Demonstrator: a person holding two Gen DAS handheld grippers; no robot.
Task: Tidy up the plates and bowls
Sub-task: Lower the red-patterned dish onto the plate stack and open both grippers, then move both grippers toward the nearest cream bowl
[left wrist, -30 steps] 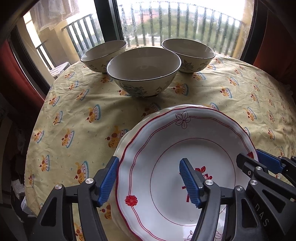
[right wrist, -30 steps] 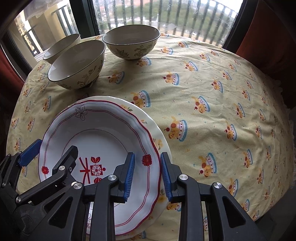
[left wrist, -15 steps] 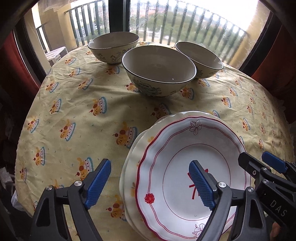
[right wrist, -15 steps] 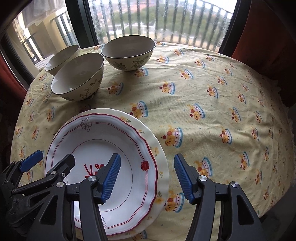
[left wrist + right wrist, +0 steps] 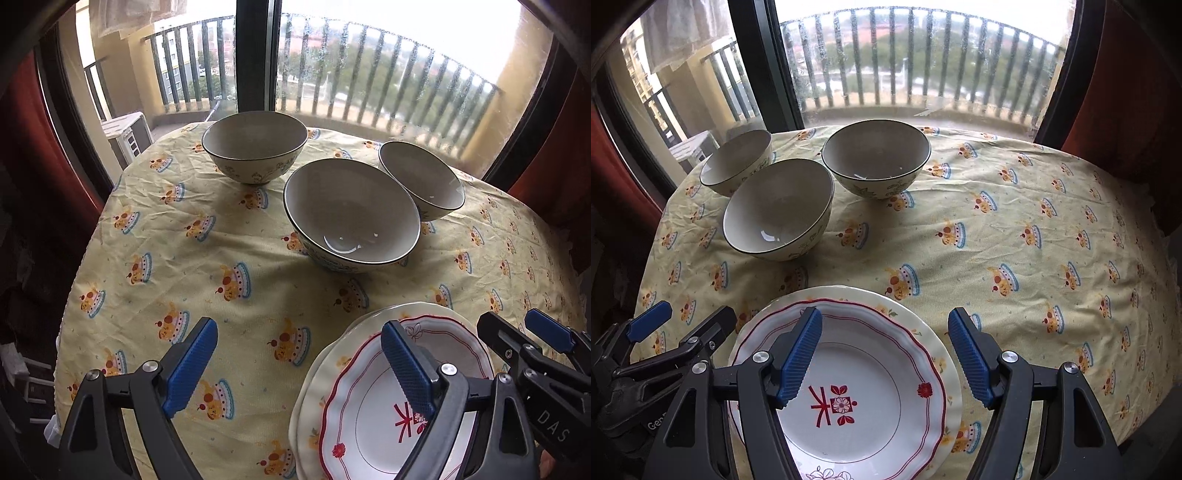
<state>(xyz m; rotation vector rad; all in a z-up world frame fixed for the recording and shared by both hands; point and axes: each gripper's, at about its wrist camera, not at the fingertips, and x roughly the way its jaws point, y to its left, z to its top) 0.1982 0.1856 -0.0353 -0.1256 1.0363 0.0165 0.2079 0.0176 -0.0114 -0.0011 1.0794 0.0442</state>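
On the table, left wrist view:
Left gripper (image 5: 295,365): wide open, empty, hanging over cloth (image 5: 229,236) and plate rim.
Plates (image 5: 373,417): stacked, near right.
Bowls: three apart, far; middle bowl (image 5: 351,214) nearest.

Right wrist view:
Right gripper (image 5: 884,356): wide open, empty, above the plates (image 5: 864,391).
Bowls: far left, unstacked; far bowl (image 5: 875,157) alone.

Risk: probably bowls next; a thin-rim pinch may slip, or knock a neighbouring bowl.

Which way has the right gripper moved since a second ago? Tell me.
Yes. The right gripper has backed off the plates: its jaws, then nearly shut at the rim, are now open, and the bowls look farther off.
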